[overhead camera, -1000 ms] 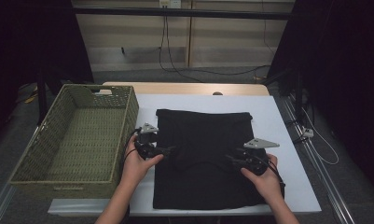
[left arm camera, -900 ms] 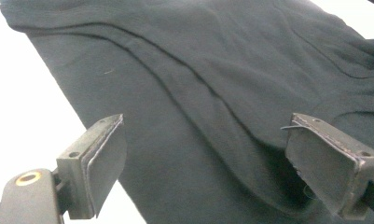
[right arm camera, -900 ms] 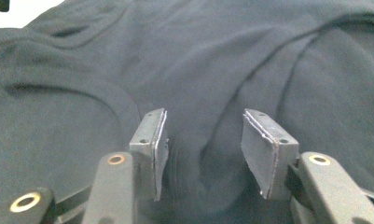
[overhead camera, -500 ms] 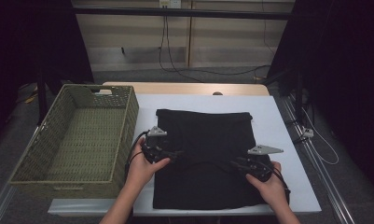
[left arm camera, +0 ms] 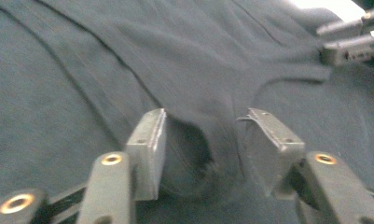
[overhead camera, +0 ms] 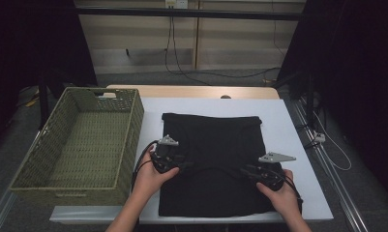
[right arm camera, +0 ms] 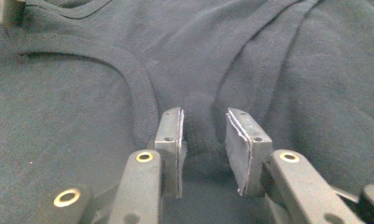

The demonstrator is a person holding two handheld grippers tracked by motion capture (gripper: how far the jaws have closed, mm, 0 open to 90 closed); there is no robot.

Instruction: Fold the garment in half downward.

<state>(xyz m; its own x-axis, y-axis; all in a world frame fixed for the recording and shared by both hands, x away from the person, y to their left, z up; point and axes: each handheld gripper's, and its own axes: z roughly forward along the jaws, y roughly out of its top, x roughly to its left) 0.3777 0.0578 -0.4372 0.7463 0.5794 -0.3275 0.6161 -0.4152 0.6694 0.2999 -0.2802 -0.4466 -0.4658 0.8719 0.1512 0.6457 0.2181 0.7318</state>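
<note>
The black shirt [overhead camera: 213, 164] lies flat on the white table [overhead camera: 288, 121], its length running twelve to six, with the left gripper [overhead camera: 178, 161] at nine just closing on a fold and the right gripper [overhead camera: 248, 171] at three pinching a bunched fold.

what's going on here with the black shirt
A person works a black garment spread on the white table, a gripper in each hand. The left gripper, jaws just closing, bunches a fold between them. The right gripper pinches fabric beside the neckline. A woven basket sits at the left.
</note>
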